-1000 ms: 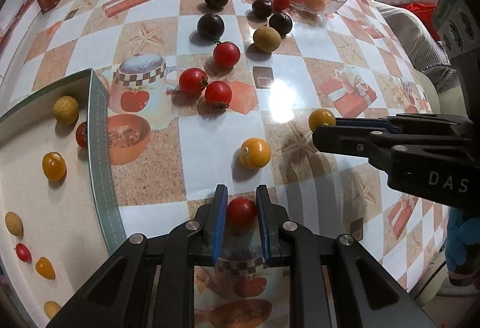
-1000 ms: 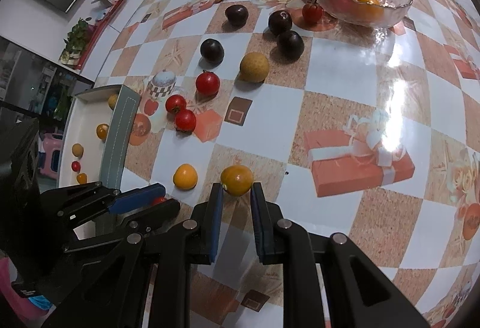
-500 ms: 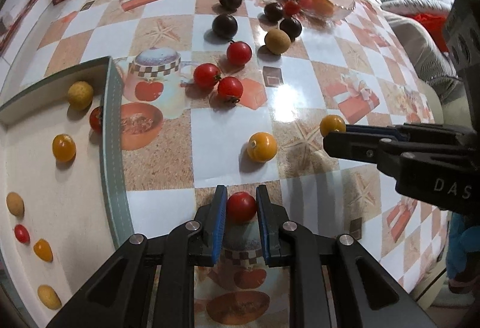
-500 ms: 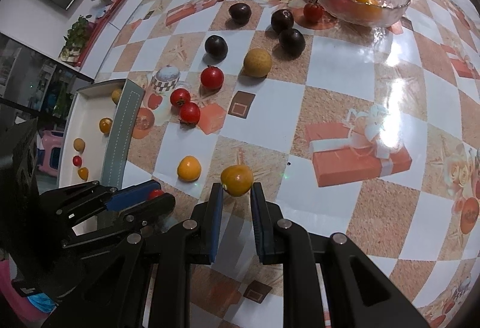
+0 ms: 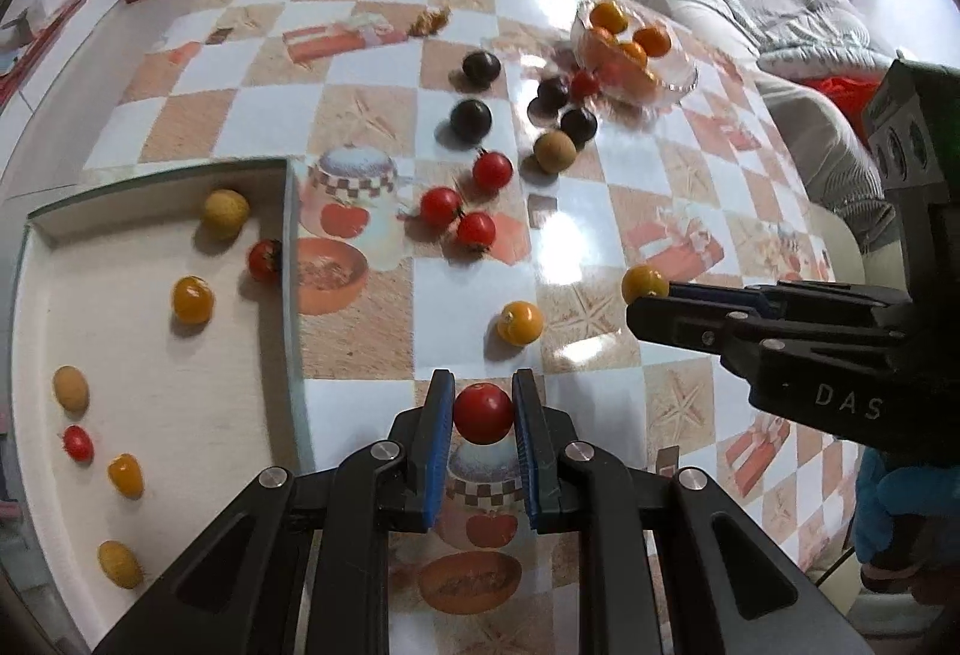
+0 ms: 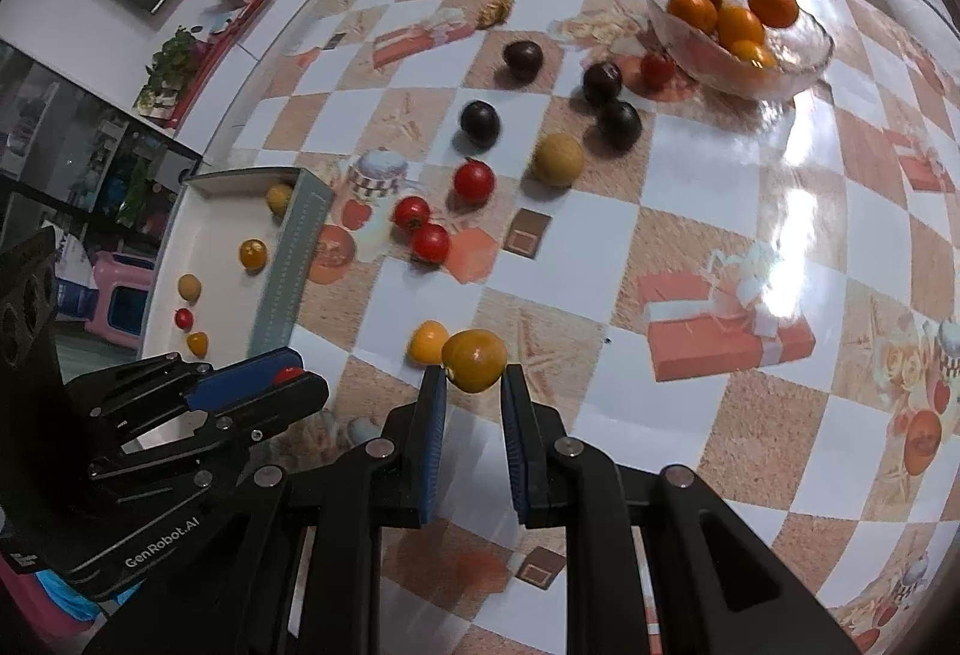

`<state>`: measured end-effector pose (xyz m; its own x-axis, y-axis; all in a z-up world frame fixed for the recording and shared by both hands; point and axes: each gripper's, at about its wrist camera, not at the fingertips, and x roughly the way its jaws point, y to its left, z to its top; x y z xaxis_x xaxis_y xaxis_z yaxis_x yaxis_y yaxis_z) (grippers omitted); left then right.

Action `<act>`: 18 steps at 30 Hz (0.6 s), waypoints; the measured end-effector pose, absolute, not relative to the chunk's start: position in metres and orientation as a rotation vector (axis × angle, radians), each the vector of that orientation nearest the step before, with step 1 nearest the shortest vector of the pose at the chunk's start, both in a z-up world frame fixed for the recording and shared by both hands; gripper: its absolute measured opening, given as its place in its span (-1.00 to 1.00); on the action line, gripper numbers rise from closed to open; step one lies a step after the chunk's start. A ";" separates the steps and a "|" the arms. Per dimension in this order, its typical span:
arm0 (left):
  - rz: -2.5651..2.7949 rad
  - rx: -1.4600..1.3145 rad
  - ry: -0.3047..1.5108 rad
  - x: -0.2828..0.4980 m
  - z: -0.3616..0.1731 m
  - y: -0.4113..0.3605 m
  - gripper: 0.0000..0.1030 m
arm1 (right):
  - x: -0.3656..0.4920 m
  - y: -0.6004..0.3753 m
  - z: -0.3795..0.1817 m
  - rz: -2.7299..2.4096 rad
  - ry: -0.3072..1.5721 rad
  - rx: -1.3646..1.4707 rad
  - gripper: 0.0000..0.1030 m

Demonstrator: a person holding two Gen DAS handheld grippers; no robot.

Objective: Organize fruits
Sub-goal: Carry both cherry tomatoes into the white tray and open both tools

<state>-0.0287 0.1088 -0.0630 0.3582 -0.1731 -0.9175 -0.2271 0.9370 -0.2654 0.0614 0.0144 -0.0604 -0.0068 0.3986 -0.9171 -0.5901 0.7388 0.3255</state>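
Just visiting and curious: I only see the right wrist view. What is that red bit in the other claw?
Observer: A whole tomato, pinched between the left claw's pads.
Operator: How many fruits are in the tray? I count five.
Observer: Seven lie in the tray. One you miss is a hidden tomato just inside the wall that faces the loose fruit.
Operator: And the other?
Observer: A yellow fruit in the tray's near corner; the left claw blocks it from your camera.
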 end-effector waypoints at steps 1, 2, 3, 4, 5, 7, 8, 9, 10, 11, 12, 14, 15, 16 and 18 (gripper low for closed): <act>0.042 -0.380 1.206 -0.030 -0.060 0.111 -0.59 | 0.061 0.017 -0.058 0.791 1.367 -0.176 -0.61; 0.047 -0.384 1.200 -0.031 -0.057 0.113 -0.59 | 0.060 0.020 -0.055 0.798 1.362 -0.180 -0.61; 0.054 -0.387 1.195 -0.032 -0.054 0.116 -0.59 | 0.059 0.023 -0.052 0.805 1.358 -0.185 -0.61; 0.063 -0.388 1.190 -0.034 -0.052 0.120 -0.59 | 0.058 0.027 -0.050 0.812 1.354 -0.189 -0.61; 0.071 -0.389 1.187 -0.035 -0.050 0.123 -0.59 | 0.057 0.032 -0.047 0.821 1.350 -0.195 -0.61; 0.091 -0.396 1.180 -0.040 -0.046 0.131 -0.59 | 0.053 0.041 -0.044 0.836 1.344 -0.205 -0.61; 0.101 -0.400 1.176 -0.042 -0.045 0.135 -0.59 | 0.051 0.047 -0.041 0.847 1.340 -0.213 -0.61; 0.112 -0.405 1.172 -0.046 -0.043 0.139 -0.59 | 0.049 0.052 -0.040 0.857 1.338 -0.219 -0.61; 0.125 -0.409 1.168 -0.050 -0.042 0.145 -0.59 | 0.047 0.058 -0.038 0.868 1.334 -0.226 -0.61; 0.137 -0.413 1.164 -0.055 -0.041 0.150 -0.59 | 0.045 0.063 -0.037 0.878 1.332 -0.232 -0.61; 0.147 -0.416 1.162 -0.058 -0.040 0.155 -0.59 | 0.042 0.069 -0.036 0.889 1.330 -0.239 -0.61; 0.175 -0.422 1.158 -0.067 -0.040 0.166 -0.59 | 0.036 0.081 -0.034 0.910 1.327 -0.252 -0.61; 0.194 -0.427 1.157 -0.073 -0.040 0.173 -0.59 | 0.033 0.087 -0.034 0.921 1.326 -0.259 -0.61; 0.209 -0.431 1.157 -0.077 -0.040 0.179 -0.59 | 0.030 0.093 -0.033 0.931 1.326 -0.265 -0.61; 0.239 -0.444 1.159 -0.086 -0.043 0.190 -0.59 | 0.023 0.107 -0.033 0.956 1.327 -0.275 -0.61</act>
<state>-0.0864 0.1903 -0.0429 0.3878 -0.0447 -0.9206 -0.4048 0.8891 -0.2137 0.0229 0.1067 -0.0331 -0.0578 0.4298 -0.9011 -0.7186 0.6086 0.3364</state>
